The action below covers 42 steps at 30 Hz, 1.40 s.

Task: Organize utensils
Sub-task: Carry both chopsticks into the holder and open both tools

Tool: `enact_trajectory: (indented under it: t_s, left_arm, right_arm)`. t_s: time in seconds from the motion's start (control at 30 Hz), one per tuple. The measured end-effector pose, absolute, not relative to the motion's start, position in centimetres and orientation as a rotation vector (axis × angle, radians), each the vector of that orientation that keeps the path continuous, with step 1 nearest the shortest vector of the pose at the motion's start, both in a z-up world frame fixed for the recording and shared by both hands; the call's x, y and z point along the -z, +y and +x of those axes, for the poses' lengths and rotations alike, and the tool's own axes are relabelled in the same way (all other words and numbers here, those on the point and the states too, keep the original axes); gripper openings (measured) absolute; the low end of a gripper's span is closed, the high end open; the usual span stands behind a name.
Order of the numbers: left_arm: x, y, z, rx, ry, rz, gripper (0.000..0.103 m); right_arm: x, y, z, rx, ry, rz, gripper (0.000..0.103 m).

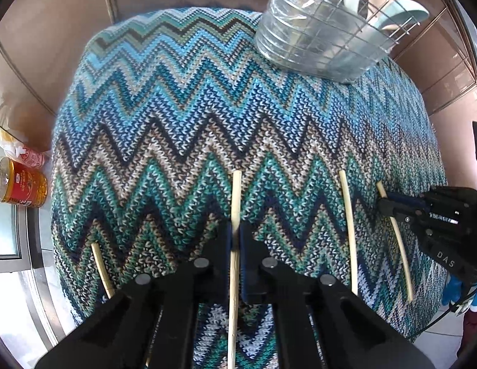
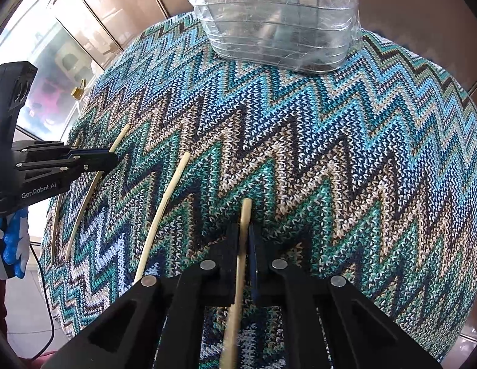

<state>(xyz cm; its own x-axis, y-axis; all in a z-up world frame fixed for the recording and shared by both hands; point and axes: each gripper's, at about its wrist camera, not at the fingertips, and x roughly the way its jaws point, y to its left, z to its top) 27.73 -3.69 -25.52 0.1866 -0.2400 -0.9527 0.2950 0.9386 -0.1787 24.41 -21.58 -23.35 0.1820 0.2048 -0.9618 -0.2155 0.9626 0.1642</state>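
Observation:
Several pale chopsticks lie on a zigzag knit cloth (image 1: 207,107). My left gripper (image 1: 236,230) is shut on one chopstick (image 1: 236,196), low over the cloth. My right gripper (image 2: 246,236) is shut on another chopstick (image 2: 245,215); it shows at the right edge of the left wrist view (image 1: 384,203). Loose chopsticks lie between the grippers (image 1: 349,224) and at the far left (image 1: 101,267). A clear plastic tub with a wire rack (image 1: 318,33) holds spoons and chopsticks at the far end; it also shows in the right wrist view (image 2: 278,24).
A red-labelled bottle (image 1: 20,184) and a plastic packet (image 1: 26,153) lie on the metal surface left of the cloth. Brown panelled walls stand behind the table. A blue-gloved hand (image 2: 13,240) holds the left gripper.

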Motion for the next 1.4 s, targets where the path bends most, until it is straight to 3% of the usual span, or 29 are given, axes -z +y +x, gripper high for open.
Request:
enact_trajectory:
  t_s: [0.43,0.7,1.0,1.4]
  left_arm:
    - [17.7,-1.8,23.0,0.396,1.105,-0.061,0.004]
    - [9.8,-2.6,21.5,0.429,0.906,-0.101,0.004]
    - [0.1,-5.2,24.0,0.474,0.576,-0.242,0.004]
    - [-0.7,-8.9,32.8,0.394,0.305,-0.304,0.004]
  right_arm:
    - [16.9,-21.8,19.4,-0.336,1.111,0.015,0.005]
    - [8.7,-22.7,18.6,-0.342,0.835,0.058,0.005]
    - [0.9,-23.5,23.4,-0.325,0.482,0.144,0.005]
    - [-0.3,-24.9,31.1,-0.293,0.198,0.248,0.005]
